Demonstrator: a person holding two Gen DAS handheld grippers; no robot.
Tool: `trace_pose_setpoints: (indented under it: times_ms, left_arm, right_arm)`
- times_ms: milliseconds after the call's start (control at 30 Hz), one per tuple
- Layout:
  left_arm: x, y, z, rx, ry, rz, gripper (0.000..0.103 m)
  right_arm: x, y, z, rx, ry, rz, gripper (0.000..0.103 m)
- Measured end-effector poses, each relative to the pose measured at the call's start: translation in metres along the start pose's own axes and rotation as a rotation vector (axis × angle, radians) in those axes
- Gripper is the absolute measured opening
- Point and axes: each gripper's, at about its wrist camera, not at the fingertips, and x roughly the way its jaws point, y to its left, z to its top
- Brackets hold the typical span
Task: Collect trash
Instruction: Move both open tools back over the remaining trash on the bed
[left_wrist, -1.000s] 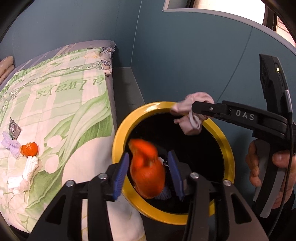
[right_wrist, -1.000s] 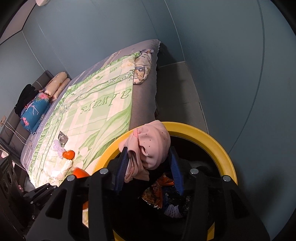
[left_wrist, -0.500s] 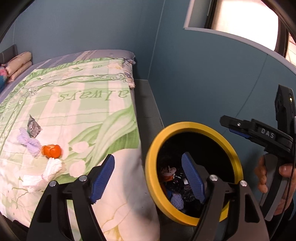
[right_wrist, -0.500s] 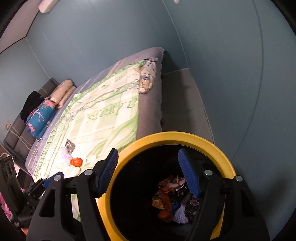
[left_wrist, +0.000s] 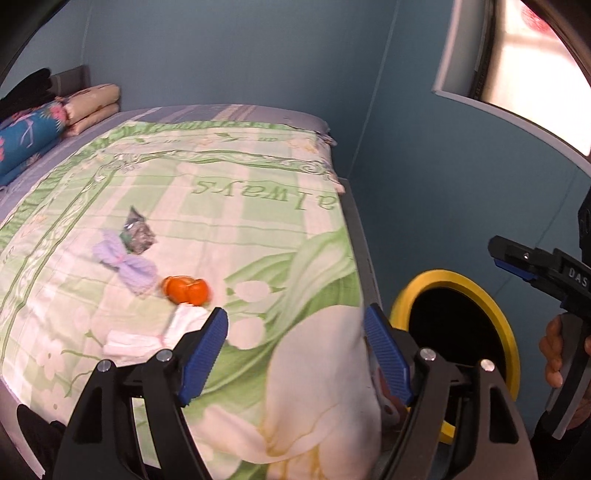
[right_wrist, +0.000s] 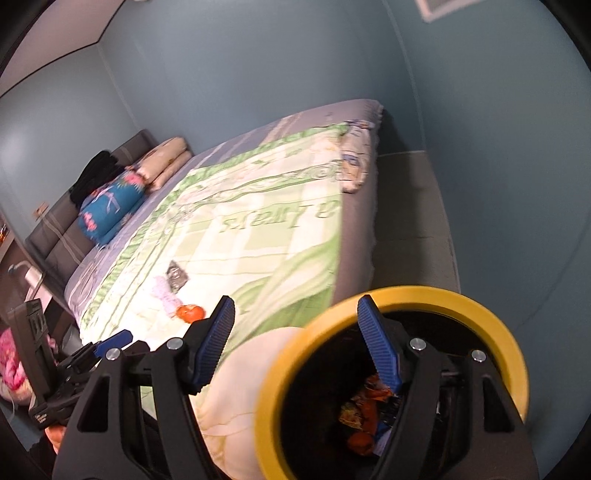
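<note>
A black bin with a yellow rim (left_wrist: 447, 275) (right_wrist: 480, 314) stands beside the bed, with colourful trash (right_wrist: 365, 410) at its bottom. On the green bedspread (left_wrist: 236, 206) lie an orange peel (left_wrist: 186, 290) (right_wrist: 190, 312), a purple wad (left_wrist: 125, 260) (right_wrist: 164, 291), a silvery wrapper (left_wrist: 137, 232) (right_wrist: 177, 275) and white tissue (left_wrist: 147, 334). My left gripper (left_wrist: 295, 321) hangs open and empty over the bed's near edge, right of the tissue. My right gripper (right_wrist: 295, 314) is open and empty above the bin's left rim. It also shows at the right in the left wrist view (left_wrist: 535, 266).
Pillows (left_wrist: 92, 107) and a blue patterned bolster (left_wrist: 26, 140) lie at the head of the bed. A blue wall (left_wrist: 424, 147) runs close behind the bin, with a strip of grey floor (right_wrist: 406, 221) between wall and bed. A hand (left_wrist: 554, 350) holds the right gripper.
Both grippers have opened: the orange piece and the pink wad they held are gone from the jaws. Both views have swung left from the bin toward the bed.
</note>
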Motion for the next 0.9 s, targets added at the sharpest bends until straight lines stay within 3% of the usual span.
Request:
trace_pose_setpoints:
  times_ms: [300,567,900]
  left_arm:
    - [-0.005,0.074,-0.008,-0.090,-0.004,0.096,0.073]
    - [0.010,0.125,-0.025,-0.163,0.046,0.167,0.073]
    - [0.041,0.154,-0.039,-0.180,0.126,0.164,0.073]
  right_arm:
    - [0.040,0.070,0.010,-0.127,0.068,0.091,0.066]
    - [0.091,0.135,0.006,-0.219,0.170,0.133,0.066]
    - [0.170,0.184,-0.001,-0.304,0.339,0.153,0.066]
